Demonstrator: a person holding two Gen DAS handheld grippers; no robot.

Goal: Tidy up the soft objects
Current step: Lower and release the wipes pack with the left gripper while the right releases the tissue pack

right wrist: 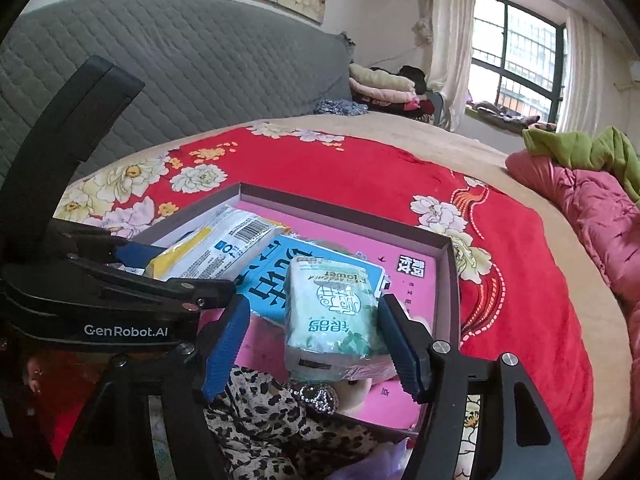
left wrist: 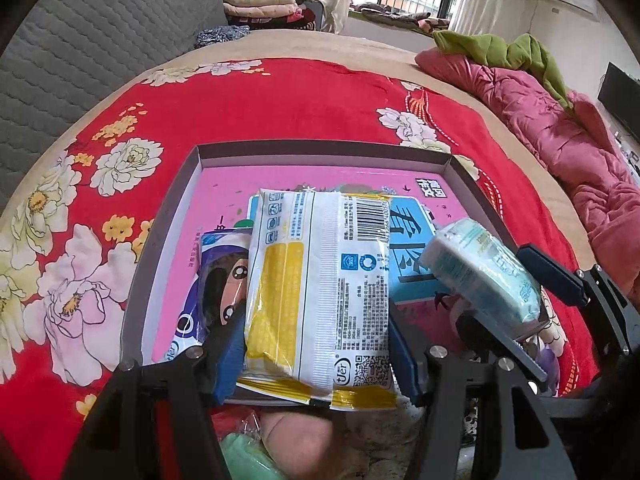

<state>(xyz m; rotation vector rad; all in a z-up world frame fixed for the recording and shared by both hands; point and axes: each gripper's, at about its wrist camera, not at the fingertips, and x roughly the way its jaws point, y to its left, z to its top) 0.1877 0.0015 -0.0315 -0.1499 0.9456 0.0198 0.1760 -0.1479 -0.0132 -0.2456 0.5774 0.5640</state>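
A shallow grey box (left wrist: 168,216) with a pink printed floor lies on the red floral bedspread; it also shows in the right wrist view (right wrist: 448,248). My left gripper (left wrist: 316,352) is shut on a white and yellow wipes pack (left wrist: 316,288) held over the box. A purple cartoon pack (left wrist: 216,288) lies in the box beside it. My right gripper (right wrist: 316,348) holds a pale green tissue pack (right wrist: 332,312) over the box; its right finger touches the pack, the left stands a little off. That pack shows in the left wrist view (left wrist: 484,268).
A leopard-print soft item (right wrist: 272,416) and a plush toy lie at the box's near edge. A pink quilt (left wrist: 560,128) and green cloth (left wrist: 500,48) are at the right. A grey quilted headboard (right wrist: 160,72) is at the left. Folded clothes (left wrist: 260,4) lie behind.
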